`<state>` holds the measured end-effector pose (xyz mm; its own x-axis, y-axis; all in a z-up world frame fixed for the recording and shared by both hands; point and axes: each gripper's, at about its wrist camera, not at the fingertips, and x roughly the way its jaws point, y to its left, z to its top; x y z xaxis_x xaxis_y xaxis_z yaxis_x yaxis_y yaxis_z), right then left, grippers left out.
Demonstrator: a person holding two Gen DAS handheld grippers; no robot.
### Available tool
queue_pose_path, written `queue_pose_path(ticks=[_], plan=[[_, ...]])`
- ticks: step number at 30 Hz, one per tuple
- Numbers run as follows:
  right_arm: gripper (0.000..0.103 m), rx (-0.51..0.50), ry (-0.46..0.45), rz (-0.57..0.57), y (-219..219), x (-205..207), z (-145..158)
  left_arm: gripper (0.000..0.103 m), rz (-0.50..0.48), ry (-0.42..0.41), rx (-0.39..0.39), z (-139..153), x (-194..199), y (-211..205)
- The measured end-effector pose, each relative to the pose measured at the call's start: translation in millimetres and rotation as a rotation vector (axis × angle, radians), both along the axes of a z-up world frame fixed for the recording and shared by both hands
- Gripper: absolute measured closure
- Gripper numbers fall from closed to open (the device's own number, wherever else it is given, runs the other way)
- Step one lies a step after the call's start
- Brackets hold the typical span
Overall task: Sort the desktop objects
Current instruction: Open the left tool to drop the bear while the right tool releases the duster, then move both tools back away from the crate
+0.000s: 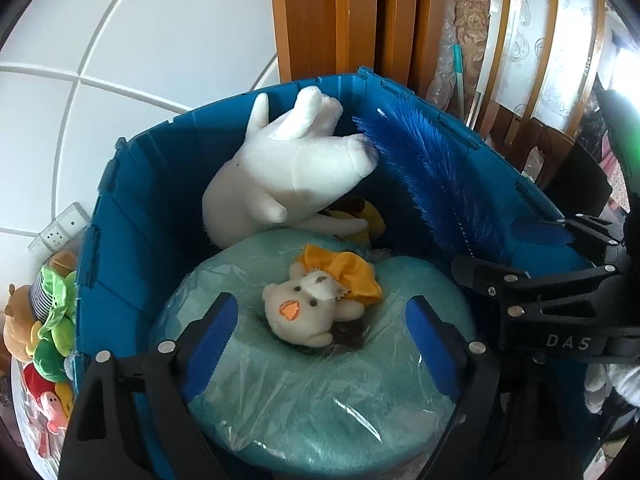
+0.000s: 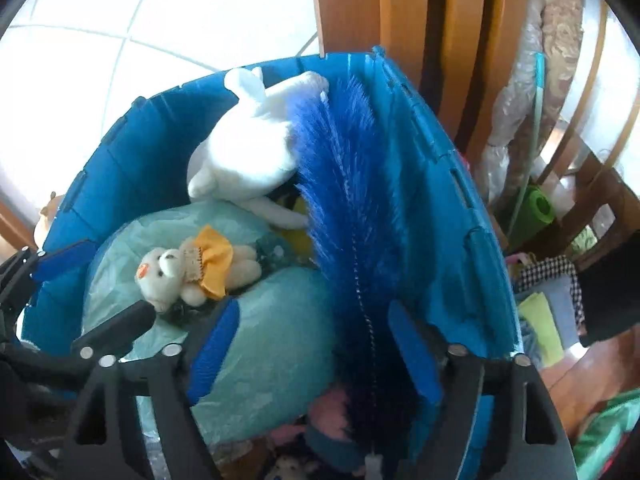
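White floor tiles (image 1: pixel 132 40) and orange-brown wooden panels (image 1: pixel 320 16) lie behind a blue plastic storage bin (image 1: pixel 120 216). Outside its left wall sits a pile of small coloured plush toys (image 1: pixel 44 332). Inside, a white plush animal (image 1: pixel 280 168) leans against the far wall above a teal cushion wrapped in clear plastic (image 1: pixel 320 400), on which lies a small cream teddy bear with an orange bow (image 1: pixel 316 300). Over that bear the left gripper (image 1: pixel 320 344) hangs with its jaws wide and empty. Further right, a long blue bristle brush on a twisted wire stem (image 2: pixel 348 184) lies along the bin's right wall. Its stem runs between the spread, empty jaws of the right gripper (image 2: pixel 316 344).
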<state>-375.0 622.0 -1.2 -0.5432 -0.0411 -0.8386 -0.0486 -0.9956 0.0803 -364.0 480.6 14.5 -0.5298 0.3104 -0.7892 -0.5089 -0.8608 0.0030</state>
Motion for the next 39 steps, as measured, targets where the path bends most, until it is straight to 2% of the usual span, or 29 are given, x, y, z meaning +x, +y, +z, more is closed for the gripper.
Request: queue_pose_path(ticks=[4,6,9,14,18,20,23,30,35,39], plan=[[0.001,-0.008,0.05,-0.013,3,10,11,0.016,-0.006,0.039,0.018,11,16,-7],[0.0,-0.016,0.072,-0.014,3,17,17,0.015,-0.001,0.065,0.026,17,27,-13],[0.0,-0.03,0.106,-0.013,3,31,26,0.0,0.013,0.105,0.061,27,48,-24],[0.0,-0.072,0.218,0.017,-13,68,48,0.0,0.053,0.171,0.157,49,84,-63],[0.0,-0.092,0.326,0.053,-41,103,64,0.0,0.124,0.192,0.191,55,110,-108],[0.0,-0.116,0.377,0.071,-61,123,70,0.0,0.169,0.207,0.19,55,124,-134],[0.0,-0.133,0.428,0.095,-95,151,73,0.0,0.25,0.225,0.143,52,146,-179],[0.0,-0.131,0.468,0.144,-199,208,59,0.0,0.335,0.234,0.099,34,203,-299],[0.0,-0.105,0.488,0.122,-283,259,37,0.0,0.365,0.226,0.076,13,245,-387],[0.0,-0.095,0.459,0.107,-337,292,16,0.0,0.403,0.186,0.043,-4,275,-445]])
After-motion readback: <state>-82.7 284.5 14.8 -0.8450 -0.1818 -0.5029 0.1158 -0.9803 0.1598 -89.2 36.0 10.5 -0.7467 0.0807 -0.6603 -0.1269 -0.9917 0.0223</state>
